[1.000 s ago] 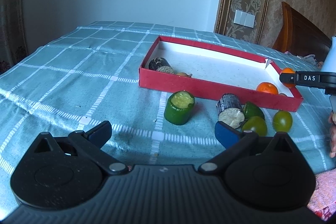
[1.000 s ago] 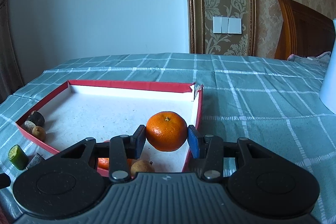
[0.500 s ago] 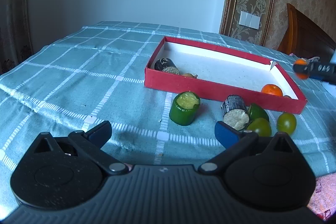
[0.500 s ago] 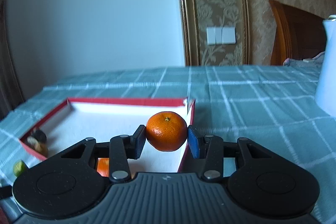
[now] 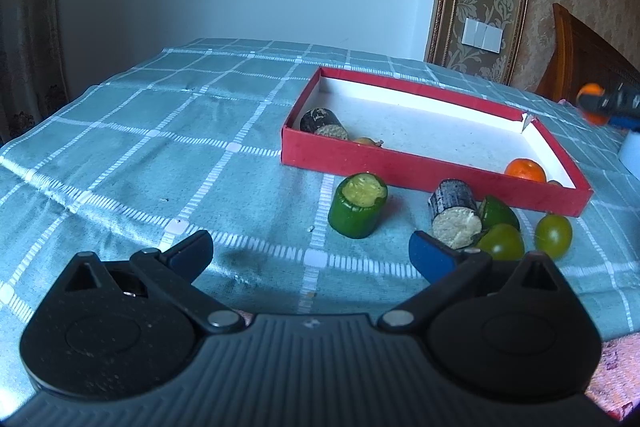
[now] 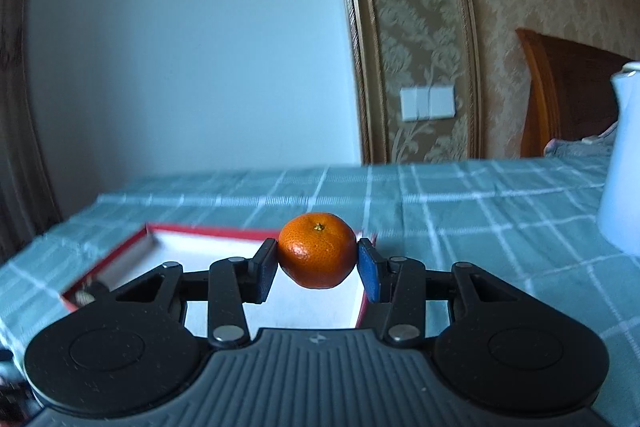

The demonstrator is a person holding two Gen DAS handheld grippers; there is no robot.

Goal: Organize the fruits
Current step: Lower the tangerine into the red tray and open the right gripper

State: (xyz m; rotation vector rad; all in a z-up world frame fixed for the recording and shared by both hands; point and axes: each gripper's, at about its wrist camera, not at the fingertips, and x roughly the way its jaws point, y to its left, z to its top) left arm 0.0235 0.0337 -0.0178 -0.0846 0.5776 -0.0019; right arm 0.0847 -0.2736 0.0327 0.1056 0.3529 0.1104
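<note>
My right gripper [image 6: 317, 264] is shut on an orange mandarin [image 6: 317, 250] and holds it high above the near right corner of the red box [image 6: 132, 239]. It also shows far right in the left wrist view [image 5: 600, 103]. My left gripper [image 5: 310, 251] is open and empty above the cloth. Ahead of it stand a green cut piece [image 5: 357, 205], a dark cut piece [image 5: 454, 213] and green round fruits [image 5: 553, 235]. The red box [image 5: 400, 169] holds another mandarin [image 5: 525, 169] and a dark piece [image 5: 322, 121].
A teal checked tablecloth [image 5: 160, 147] covers the table. A white jug [image 6: 622, 163] stands at the right. A wooden headboard [image 6: 568, 95] and the wall lie behind the table.
My right gripper has risen and moved right with the mandarin, away from the box. My left gripper has shifted a little; the fruits on the cloth have not moved.
</note>
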